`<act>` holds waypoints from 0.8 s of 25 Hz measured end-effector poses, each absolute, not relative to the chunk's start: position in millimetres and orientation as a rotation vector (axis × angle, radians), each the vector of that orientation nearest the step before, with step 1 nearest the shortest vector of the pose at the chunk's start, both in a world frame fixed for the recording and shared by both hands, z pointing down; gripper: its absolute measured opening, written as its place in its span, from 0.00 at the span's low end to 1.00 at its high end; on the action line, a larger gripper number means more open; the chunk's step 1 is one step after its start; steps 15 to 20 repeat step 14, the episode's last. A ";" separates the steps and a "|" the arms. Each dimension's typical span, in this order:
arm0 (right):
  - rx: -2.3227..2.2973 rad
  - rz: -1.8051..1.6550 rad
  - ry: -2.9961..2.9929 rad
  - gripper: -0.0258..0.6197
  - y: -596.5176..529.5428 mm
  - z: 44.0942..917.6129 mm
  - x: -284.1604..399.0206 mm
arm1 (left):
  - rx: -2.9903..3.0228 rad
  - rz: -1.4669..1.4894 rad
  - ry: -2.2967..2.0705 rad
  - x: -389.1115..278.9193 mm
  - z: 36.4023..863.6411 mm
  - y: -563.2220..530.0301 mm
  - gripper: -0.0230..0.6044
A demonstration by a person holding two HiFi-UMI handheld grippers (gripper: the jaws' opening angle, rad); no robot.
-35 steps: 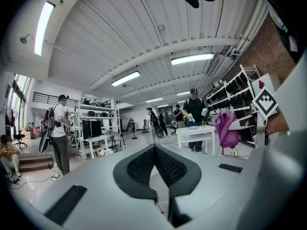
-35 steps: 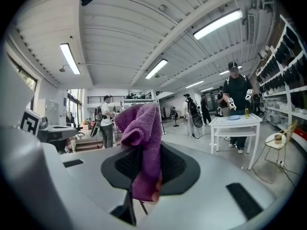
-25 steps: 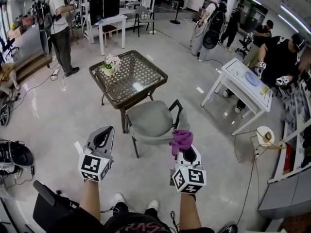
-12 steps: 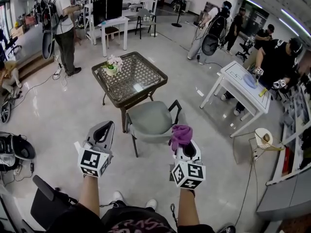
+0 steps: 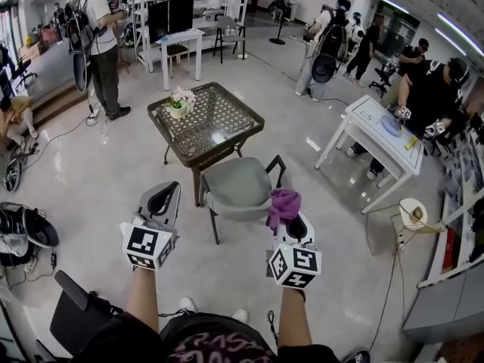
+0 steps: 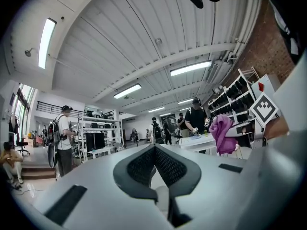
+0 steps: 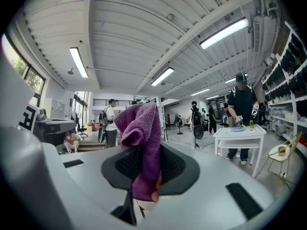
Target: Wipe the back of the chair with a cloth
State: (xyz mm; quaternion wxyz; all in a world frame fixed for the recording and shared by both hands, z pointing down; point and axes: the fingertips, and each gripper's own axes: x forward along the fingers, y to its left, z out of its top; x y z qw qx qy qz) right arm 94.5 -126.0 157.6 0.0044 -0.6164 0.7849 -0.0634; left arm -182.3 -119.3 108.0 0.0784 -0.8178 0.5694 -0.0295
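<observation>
Head view: a purple cloth (image 5: 283,203) is seen clamped in the right gripper (image 5: 288,219), bunched above the closed jaws and hanging just over the near edge of a grey chair (image 5: 237,185). In the right gripper view the cloth (image 7: 141,139) is shown pinched between the dark ribbed pads of the right gripper (image 7: 144,153), its terry pile folded into a soft lump that droops down the middle of the jaws. The left gripper (image 5: 169,190) is held level with the right one, to the left of the chair and apart from it. Its jaws are seen brought together at the tips in the left gripper view, with nothing held by the left gripper (image 6: 154,148), and the cloth (image 6: 220,133) is visible off to its right. The chair's rounded, padded seat is carried on a thin black frame. Beyond both grippers, a square table (image 5: 219,138) with a woven lattice top is tucked against the chair, and a small flower pot (image 5: 178,106) of pale blossoms is set near its far left corner.
</observation>
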 end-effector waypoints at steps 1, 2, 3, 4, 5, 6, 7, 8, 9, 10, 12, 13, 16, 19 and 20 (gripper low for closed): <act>-1.929 -0.198 2.459 0.18 -125.9 156.5 93.9 | -2.446 -0.093 1.706 -183.7 107.5 -118.8 0.05; -1.927 -0.199 2.461 0.18 -125.6 155.7 93.6 | -2.446 -0.096 1.709 -184.5 107.2 -118.3 0.05; -1.926 -0.197 2.463 0.18 -125.6 155.4 93.4 | -2.447 -0.095 1.712 -184.9 107.2 -118.2 0.05; -1.925 -0.195 2.467 0.18 -125.9 155.2 93.1 | -2.450 -0.095 1.716 -184.9 107.4 -118.5 0.05; -1.922 -0.194 2.470 0.18 -126.5 154.8 92.5 | -2.451 -0.097 1.719 -184.8 107.4 -119.2 0.05; -1.918 -0.194 2.473 0.18 -127.0 154.3 91.4 | -2.451 -0.103 1.720 -184.8 107.2 -119.9 0.05; -1.914 -0.197 2.474 0.18 -127.3 153.9 90.4 | -2.449 -0.111 1.719 -184.9 106.5 -120.1 0.05; -1.911 -0.202 2.475 0.18 -127.6 153.8 89.8 | -2.448 -0.114 1.718 -185.1 105.5 -120.1 0.05; -1.912 -0.205 2.475 0.18 -128.1 153.6 89.7 | -2.448 -0.110 1.717 -185.4 104.0 -120.1 0.05; -1.914 -0.206 2.475 0.18 -128.8 153.2 89.7 | -2.451 -0.103 1.717 -185.8 102.2 -120.4 0.05; -1.914 -0.203 2.477 0.18 -129.6 151.7 88.6 | -2.449 -0.092 1.723 -187.5 98.4 -120.7 0.05; -1.912 -0.201 2.479 0.18 -129.7 150.9 87.7 | -2.446 -0.091 1.727 -188.5 96.7 -120.4 0.05; -1.910 -0.200 2.482 0.18 -129.8 150.0 86.6 | -2.441 -0.090 1.730 -189.6 95.0 -120.1 0.05; -1.910 -0.200 2.482 0.18 -129.8 150.0 86.6 | -2.441 -0.090 1.730 -189.6 95.0 -120.1 0.05; -1.910 -0.200 2.482 0.18 -129.8 150.0 86.6 | -2.441 -0.090 1.730 -189.6 95.0 -120.1 0.05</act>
